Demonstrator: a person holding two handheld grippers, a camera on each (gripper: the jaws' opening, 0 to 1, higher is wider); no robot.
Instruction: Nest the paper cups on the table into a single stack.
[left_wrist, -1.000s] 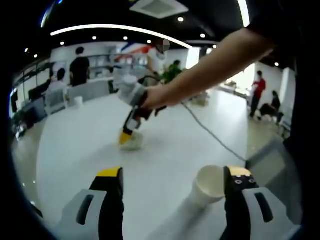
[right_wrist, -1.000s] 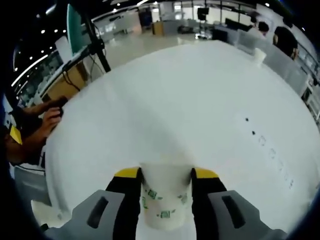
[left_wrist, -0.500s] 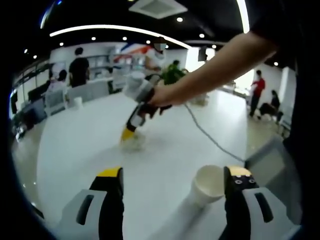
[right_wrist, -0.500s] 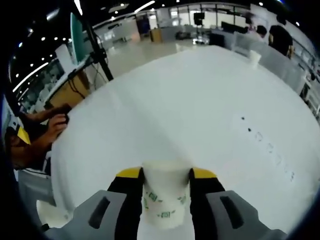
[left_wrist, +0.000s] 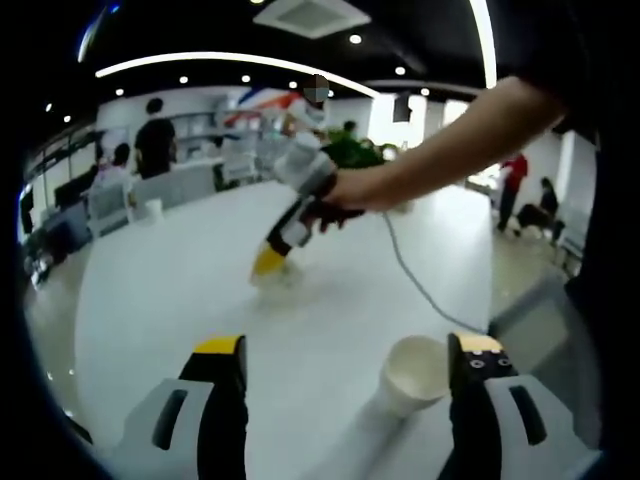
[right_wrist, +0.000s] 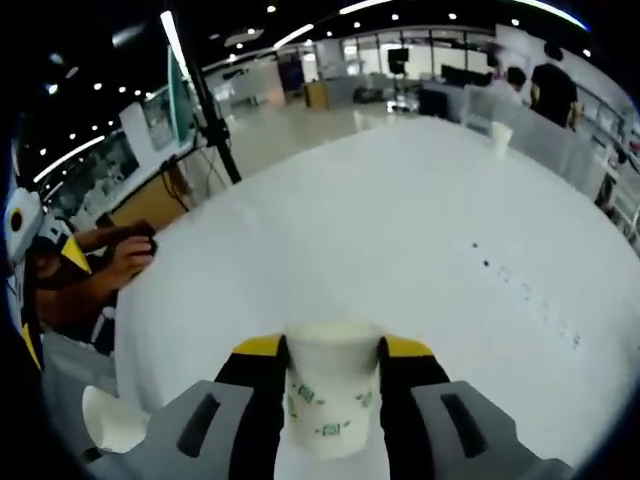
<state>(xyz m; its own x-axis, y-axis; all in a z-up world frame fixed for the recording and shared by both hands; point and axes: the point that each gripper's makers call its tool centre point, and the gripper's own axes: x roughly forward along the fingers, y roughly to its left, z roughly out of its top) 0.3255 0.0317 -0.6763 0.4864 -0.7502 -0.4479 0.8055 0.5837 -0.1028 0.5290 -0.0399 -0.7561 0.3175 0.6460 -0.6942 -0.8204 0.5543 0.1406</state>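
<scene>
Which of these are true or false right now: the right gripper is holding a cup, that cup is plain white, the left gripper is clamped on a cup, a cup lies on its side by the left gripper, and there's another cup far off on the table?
1. The right gripper is shut on a paper cup. True.
2. That cup is plain white. False: it carries green markings.
3. The left gripper is clamped on a cup. False: its jaws stand wide apart with nothing between them.
4. A white cup lies on its side close to the left gripper's right jaw. True.
5. Another cup stands far off on the white table. True.
</scene>
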